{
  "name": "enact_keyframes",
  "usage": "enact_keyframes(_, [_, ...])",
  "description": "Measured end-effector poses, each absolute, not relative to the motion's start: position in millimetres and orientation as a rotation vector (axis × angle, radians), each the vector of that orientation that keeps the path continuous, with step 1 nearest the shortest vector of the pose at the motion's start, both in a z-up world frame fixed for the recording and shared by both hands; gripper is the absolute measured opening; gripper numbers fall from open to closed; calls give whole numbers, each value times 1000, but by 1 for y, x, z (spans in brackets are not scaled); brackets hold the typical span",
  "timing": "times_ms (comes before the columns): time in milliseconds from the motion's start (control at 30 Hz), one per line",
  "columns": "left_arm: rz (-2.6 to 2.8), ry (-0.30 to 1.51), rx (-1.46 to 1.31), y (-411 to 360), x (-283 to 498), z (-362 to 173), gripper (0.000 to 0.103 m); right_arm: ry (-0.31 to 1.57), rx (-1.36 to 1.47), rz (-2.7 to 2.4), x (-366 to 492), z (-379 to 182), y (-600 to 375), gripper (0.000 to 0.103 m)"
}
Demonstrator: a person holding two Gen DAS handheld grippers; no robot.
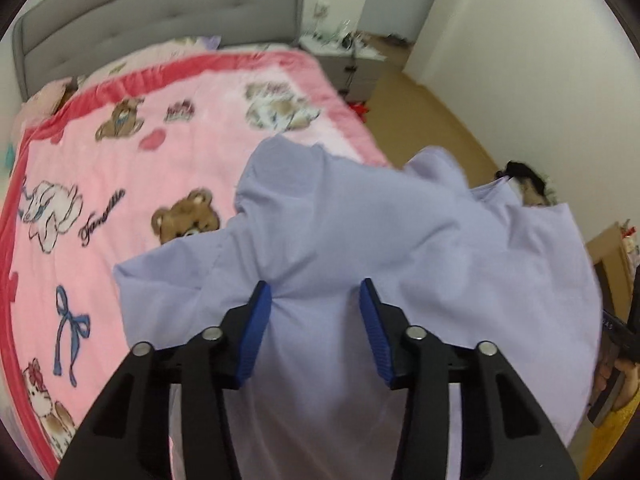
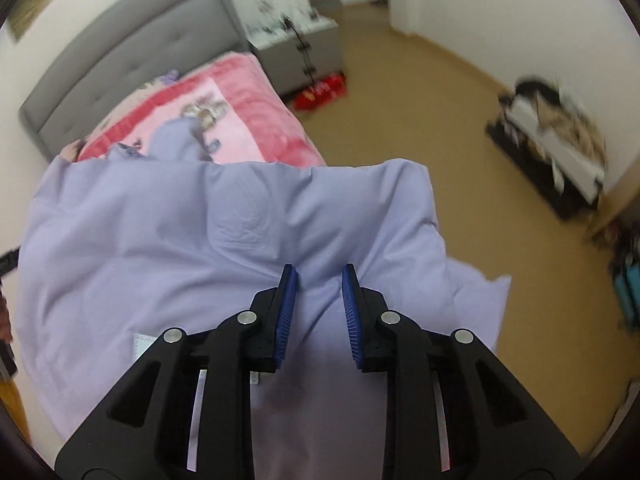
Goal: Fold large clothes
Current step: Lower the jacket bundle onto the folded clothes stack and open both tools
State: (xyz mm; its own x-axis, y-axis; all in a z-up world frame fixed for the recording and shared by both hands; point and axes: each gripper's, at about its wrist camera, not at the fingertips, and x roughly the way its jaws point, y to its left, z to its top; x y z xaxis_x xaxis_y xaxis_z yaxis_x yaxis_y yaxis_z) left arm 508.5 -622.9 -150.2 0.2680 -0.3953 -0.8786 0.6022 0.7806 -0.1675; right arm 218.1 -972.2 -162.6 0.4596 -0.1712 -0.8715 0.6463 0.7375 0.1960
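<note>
A large lavender garment (image 1: 360, 232) is lifted over the near right corner of a bed with a pink teddy-bear blanket (image 1: 120, 152). My left gripper (image 1: 316, 292) is shut on a bunch of its cloth between the blue pads. My right gripper (image 2: 320, 274) is shut on another part of the same garment (image 2: 180, 248), which hangs and billows in front of it. A sleeve end (image 2: 176, 136) lies on the blanket (image 2: 240, 120) further back. A white label (image 2: 142, 342) shows near the right gripper.
A grey padded headboard (image 1: 160, 12) stands at the far end of the bed. A bedside cabinet (image 2: 300, 48) with clutter is beside it, with a red package (image 2: 320, 92) on the tan floor. A low dark shelf (image 2: 556, 156) with items stands by the right wall.
</note>
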Motion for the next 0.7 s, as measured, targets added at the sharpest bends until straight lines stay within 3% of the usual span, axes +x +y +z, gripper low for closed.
enact_keyframes(233, [-592, 1117, 306, -647, 517, -191, 44, 1075, 360, -624, 260, -198, -957, 24])
enact_keyframes(433, [-552, 1060, 367, -657, 510, -187, 44, 1091, 318, -656, 263, -192, -953, 26])
enact_keyframes(533, [-550, 976, 392, -656, 499, -174, 45, 1083, 260, -685, 260, -181, -948, 33])
enact_keyframes(600, [-603, 914, 366, -652, 491, -160, 66, 1011, 220, -694, 252, -162, -941, 48])
enact_keyframes(633, [-643, 885, 327, -648, 487, -152, 69, 968, 224, -685, 247, -154, -939, 57])
enact_keyframes(700, [-688, 836, 244, -640, 480, -137, 74, 873, 251, -651, 238, -135, -933, 60])
